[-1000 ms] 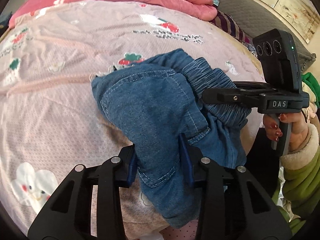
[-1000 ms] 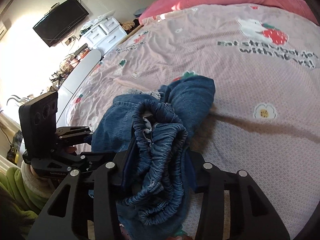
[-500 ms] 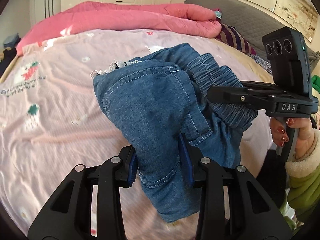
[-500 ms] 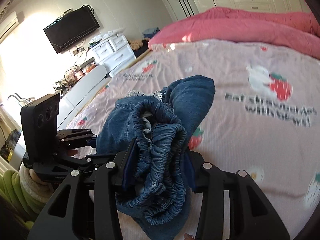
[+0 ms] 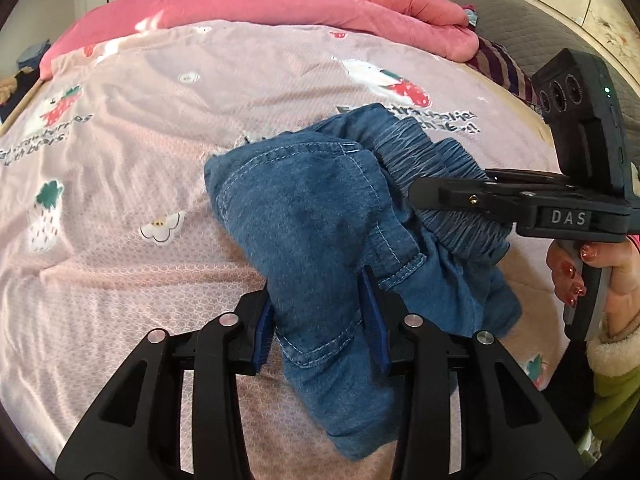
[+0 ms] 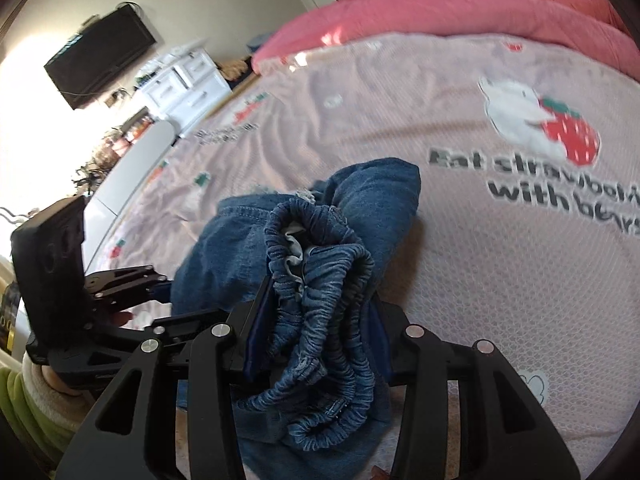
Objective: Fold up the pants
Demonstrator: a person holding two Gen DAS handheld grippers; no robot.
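Note:
A bunched pair of blue denim pants (image 5: 304, 216) hangs between both grippers above the pink bedsheet (image 5: 140, 128). My left gripper (image 5: 318, 316) is shut on a thick fold of the denim near a pocket seam. My right gripper (image 6: 316, 320) is shut on the gathered elastic waistband (image 6: 320, 280). In the left wrist view the right gripper (image 5: 424, 196) comes in from the right and clamps the waistband. In the right wrist view the left gripper (image 6: 160, 284) grips the pants (image 6: 228, 248) from the left. The legs are crumpled and partly hidden.
A pink quilt (image 5: 280, 0) lies along the far side of the bed. A grey headboard (image 5: 520, 20) and striped cushion (image 5: 504, 68) sit at the right. A wall TV (image 6: 100, 56) and white drawers (image 6: 180, 84) stand beyond the bed's left edge.
Both grippers moved together with the pants over the bed; the sheet's print shifted in both views. The grips on the denim stay the same.

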